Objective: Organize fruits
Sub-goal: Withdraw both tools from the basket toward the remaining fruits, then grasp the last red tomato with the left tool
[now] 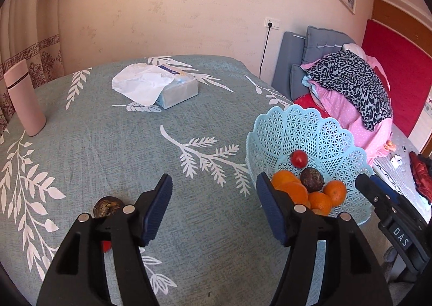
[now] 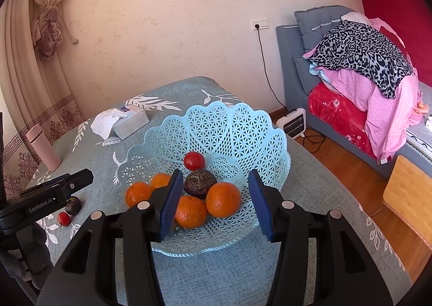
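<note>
Four oranges (image 2: pixel 223 199) lie in the light-blue lattice basket (image 2: pixel 259 128), together with one dark, wrinkled round fruit (image 2: pixel 199 182) and one small red fruit (image 2: pixel 194 160) just behind it. The oranges crowd the near side of the bowl, touching one another and the dark fruit. Two more pieces lie out on the grey-green leaf-print tablecloth (image 1: pixel 113 149), well to the left of the basket: one dark wrinkled fruit on the cloth (image 2: pixel 73 204) and one small red fruit on the cloth (image 2: pixel 64 218), just beside each other. All of these are round, so no long axis or pointing direction can be told.

The basket stands upright near the table's right edge, its scalloped rim rising highest on the far side.

The left gripper (image 1: pixel 213 208) hangs over bare cloth with its jaws well apart and nothing between them; the loose dark fruit lies just outside its left finger. The right gripper (image 2: pixel 214 199) points at the basket, jaws partly spread; its pads frame the oranges in view but do not press on any.

One pink cylindrical bottle (image 1: pixel 24 98) stands upright at the far left, and one tissue pack (image 1: pixel 162 84) lies near the far edge.
</note>
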Demonstrator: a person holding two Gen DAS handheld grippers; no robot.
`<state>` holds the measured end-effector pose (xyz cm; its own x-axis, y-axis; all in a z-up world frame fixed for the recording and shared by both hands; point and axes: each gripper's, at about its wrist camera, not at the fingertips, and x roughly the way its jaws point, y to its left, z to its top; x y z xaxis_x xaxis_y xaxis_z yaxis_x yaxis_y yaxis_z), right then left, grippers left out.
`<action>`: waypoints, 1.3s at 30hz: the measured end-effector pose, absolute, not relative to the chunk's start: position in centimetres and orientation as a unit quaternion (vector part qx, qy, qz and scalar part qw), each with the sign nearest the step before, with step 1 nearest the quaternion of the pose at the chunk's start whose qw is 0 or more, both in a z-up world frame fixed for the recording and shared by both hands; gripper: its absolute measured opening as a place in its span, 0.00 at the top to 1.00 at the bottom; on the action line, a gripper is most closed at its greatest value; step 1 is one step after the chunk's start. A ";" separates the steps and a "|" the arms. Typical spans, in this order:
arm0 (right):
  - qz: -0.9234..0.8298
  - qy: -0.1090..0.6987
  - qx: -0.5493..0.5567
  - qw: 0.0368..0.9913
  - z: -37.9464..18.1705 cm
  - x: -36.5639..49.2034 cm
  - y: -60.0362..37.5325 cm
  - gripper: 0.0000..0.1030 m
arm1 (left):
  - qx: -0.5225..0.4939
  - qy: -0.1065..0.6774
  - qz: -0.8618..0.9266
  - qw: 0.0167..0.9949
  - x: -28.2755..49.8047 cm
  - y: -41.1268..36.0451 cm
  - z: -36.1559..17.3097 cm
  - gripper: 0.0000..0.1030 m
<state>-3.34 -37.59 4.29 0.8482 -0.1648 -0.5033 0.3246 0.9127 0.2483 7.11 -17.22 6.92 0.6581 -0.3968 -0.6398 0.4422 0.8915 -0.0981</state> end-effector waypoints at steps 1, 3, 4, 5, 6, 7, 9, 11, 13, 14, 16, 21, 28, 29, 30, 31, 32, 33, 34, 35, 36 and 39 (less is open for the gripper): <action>-0.128 0.242 0.164 0.948 4.4 -3.4 -37.5 0.48 | 0.034 0.345 -0.224 0.911 7.0 -16.7 6.8 0.29; -0.126 0.241 0.162 0.949 4.5 -3.5 -37.2 0.46 | 0.028 0.350 -0.214 0.912 6.8 -15.4 6.5 0.24; -0.125 0.240 0.161 0.949 4.5 -3.6 -37.1 0.45 | 0.026 0.353 -0.209 0.911 6.7 -14.8 6.4 0.24; -0.124 0.239 0.160 0.950 4.6 -3.6 -36.9 0.45 | 0.025 0.356 -0.203 0.912 6.6 -14.1 6.2 0.24; -0.122 0.240 0.158 0.950 4.6 -3.6 -36.7 0.45 | 0.025 0.357 -0.196 0.913 6.5 -13.5 6.0 0.24; -0.119 0.241 0.157 0.950 4.6 -3.5 -36.5 0.45 | 0.025 0.356 -0.188 0.915 6.4 -12.8 5.9 0.24; -0.114 0.242 0.153 0.951 4.6 -3.5 -36.0 0.45 | 0.030 0.356 -0.175 0.918 6.1 -11.6 5.6 0.24; -0.108 0.243 0.149 0.952 4.7 -3.5 -35.5 0.45 | 0.037 0.355 -0.160 0.920 5.9 -10.5 5.2 0.24; -0.103 0.243 0.146 0.953 4.8 -3.6 -35.0 0.45 | 0.042 0.357 -0.146 0.922 5.9 -9.5 4.7 0.25; -0.101 0.244 0.144 0.954 4.8 -3.6 -34.8 0.45 | 0.042 0.360 -0.141 0.921 6.0 -9.0 4.4 0.26; -0.096 0.247 0.141 0.954 4.8 -3.5 -34.3 0.45 | 0.039 0.368 -0.130 0.920 6.4 -8.2 3.8 0.30; -0.083 0.255 0.130 0.955 4.6 -3.3 -32.9 0.45 | 0.028 0.385 -0.113 0.916 7.6 -6.8 2.7 0.41; -0.062 0.263 0.117 0.956 4.4 -2.8 -31.0 0.45 | 0.004 0.414 -0.118 0.902 9.0 -6.2 0.9 0.61; -0.058 0.264 0.115 0.956 4.5 -2.7 -30.7 0.45 | 0.002 0.413 -0.121 0.903 8.9 -6.2 1.0 0.66; -0.053 0.266 0.112 0.956 4.5 -2.5 -30.3 0.45 | 0.000 0.413 -0.128 0.902 8.9 -6.2 1.0 0.74; -0.048 0.267 0.109 0.956 4.6 -2.3 -29.9 0.45 | 0.002 0.412 -0.132 0.901 8.7 -6.3 1.1 0.75; -0.042 0.268 0.105 0.957 4.7 -2.2 -29.5 0.45 | 0.002 0.411 -0.134 0.902 8.5 -6.3 1.2 0.75; -0.035 0.269 0.102 0.957 4.8 -2.0 -29.1 0.45 | 0.000 0.409 -0.136 0.902 8.4 -6.3 1.3 0.75; -0.027 0.272 0.098 0.957 5.0 -1.7 -28.6 0.45 | -0.004 0.407 -0.136 0.903 8.3 -6.1 1.4 0.75; -0.018 0.274 0.092 0.957 5.1 -1.5 -28.1 0.45 | -0.008 0.403 -0.134 0.905 8.1 -5.9 1.6 0.75; -0.009 0.276 0.085 0.957 5.2 -1.3 -27.5 0.45 | -0.010 0.398 -0.130 0.908 7.9 -5.7 1.8 0.75; 0.021 0.289 0.066 0.955 5.3 -0.2 -25.6 0.45 | -0.015 0.378 -0.109 0.919 7.4 -4.8 2.5 0.75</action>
